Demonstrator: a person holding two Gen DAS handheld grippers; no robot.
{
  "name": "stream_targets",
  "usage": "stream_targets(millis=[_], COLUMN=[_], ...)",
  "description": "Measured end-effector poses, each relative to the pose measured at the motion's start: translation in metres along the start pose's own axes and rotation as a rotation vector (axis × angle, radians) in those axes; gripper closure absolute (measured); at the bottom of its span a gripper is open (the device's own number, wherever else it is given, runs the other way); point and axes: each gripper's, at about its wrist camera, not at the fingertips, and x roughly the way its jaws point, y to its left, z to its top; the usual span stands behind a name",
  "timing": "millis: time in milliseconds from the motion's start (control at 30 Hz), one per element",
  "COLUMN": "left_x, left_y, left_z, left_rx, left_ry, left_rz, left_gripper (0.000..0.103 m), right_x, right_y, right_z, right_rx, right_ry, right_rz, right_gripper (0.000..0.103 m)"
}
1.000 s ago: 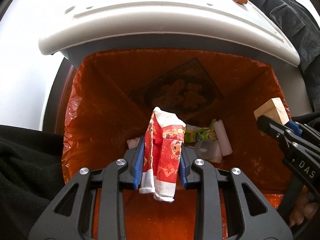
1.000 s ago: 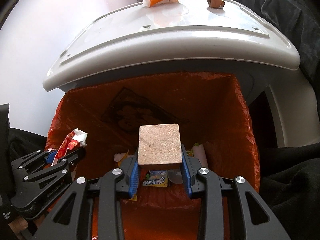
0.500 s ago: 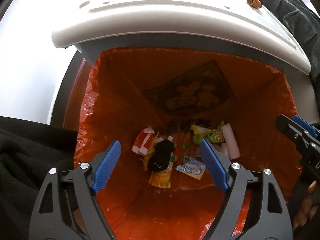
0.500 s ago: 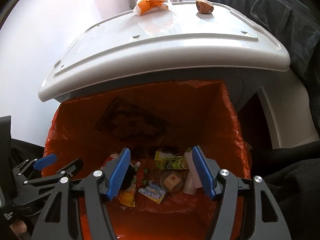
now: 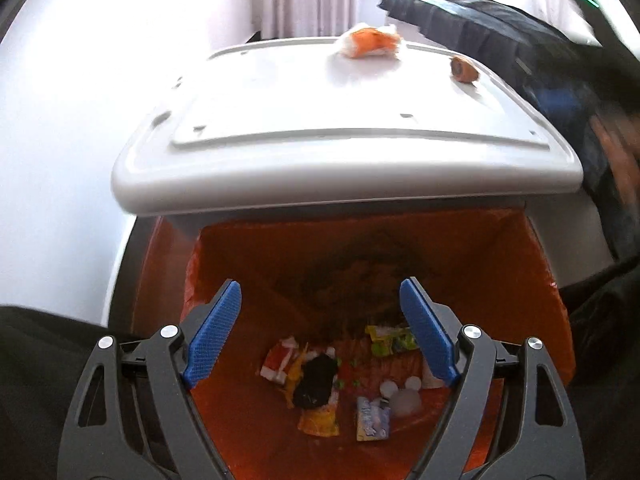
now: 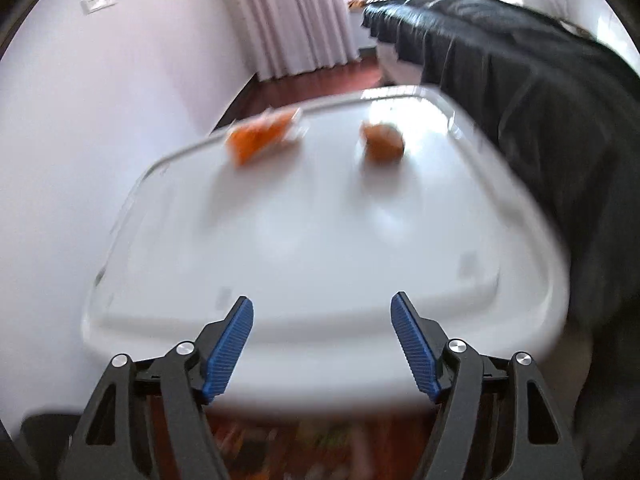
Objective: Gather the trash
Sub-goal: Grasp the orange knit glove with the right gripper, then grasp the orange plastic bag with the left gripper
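My left gripper point(image 5: 320, 312) is open and empty above the bin lined with an orange bag point(image 5: 248, 264). Several wrappers lie at the bottom, among them the red and white wrapper point(image 5: 278, 362). My right gripper point(image 6: 322, 328) is open and empty, raised over the near edge of the white table point(image 6: 320, 220). On the table lie an orange wrapper point(image 6: 262, 136) and a small brown piece point(image 6: 382, 142); both also show in the left wrist view, the wrapper point(image 5: 370, 42) and the piece point(image 5: 464, 69).
A dark cloth-covered seat point(image 6: 520, 92) stands right of the table. A white wall point(image 6: 100, 120) is on the left, curtains point(image 6: 300, 16) at the back. The table top point(image 5: 340, 120) overhangs the bin's far side.
Both grippers opened and dropped their loads, the red wrapper and the tan block, into the bin. Both then rose; the right one now looks over the table top.
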Motion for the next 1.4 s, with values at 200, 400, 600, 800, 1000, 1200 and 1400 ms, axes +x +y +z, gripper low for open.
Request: stream_targets(millis=[200, 400, 600, 800, 1000, 1200, 1400], left_x=[0.006, 0.016, 0.006, 0.034, 0.118, 0.173, 0.225], left_y=[-0.003, 0.007, 0.011, -0.006, -0.027, -0.026, -0.055], left_z=[0.004, 0.018, 0.083, 0.205, 0.295, 0.356, 0.349], left_rx=[0.036, 0.004, 0.046, 0.325, 0.633, 0.629, 0.828], left_ry=[-0.033, -0.041, -0.061, -0.228, -0.252, -0.188, -0.091], left_rz=[-0.025, -0.024, -0.074, -0.22, -0.257, -0.355, -0.307], left_gripper=[0.023, 0.023, 0.023, 0.012, 0.012, 0.012, 0.012], right_x=[0.084, 0.147, 0.132, 0.016, 0.01, 0.024, 0.022], right_y=[-0.033, -0.044, -0.038, -0.029, -0.021, -0.024, -0.019], right_z=[0.094, 0.128, 0.11, 0.073, 0.042, 0.055, 0.062], right_rx=[-0.044, -0.048, 0.008, 0.26, 0.313, 0.329, 0.3], right_ry=[-0.04, 0.018, 0.058, -0.036, -0.035, -0.023, -0.075], right_rz=[-0.126, -0.145, -0.128, 0.219, 0.181, 0.171, 0.147], right_gripper=[0.032, 0.055, 0.079, 0.079, 0.079, 0.078, 0.077])
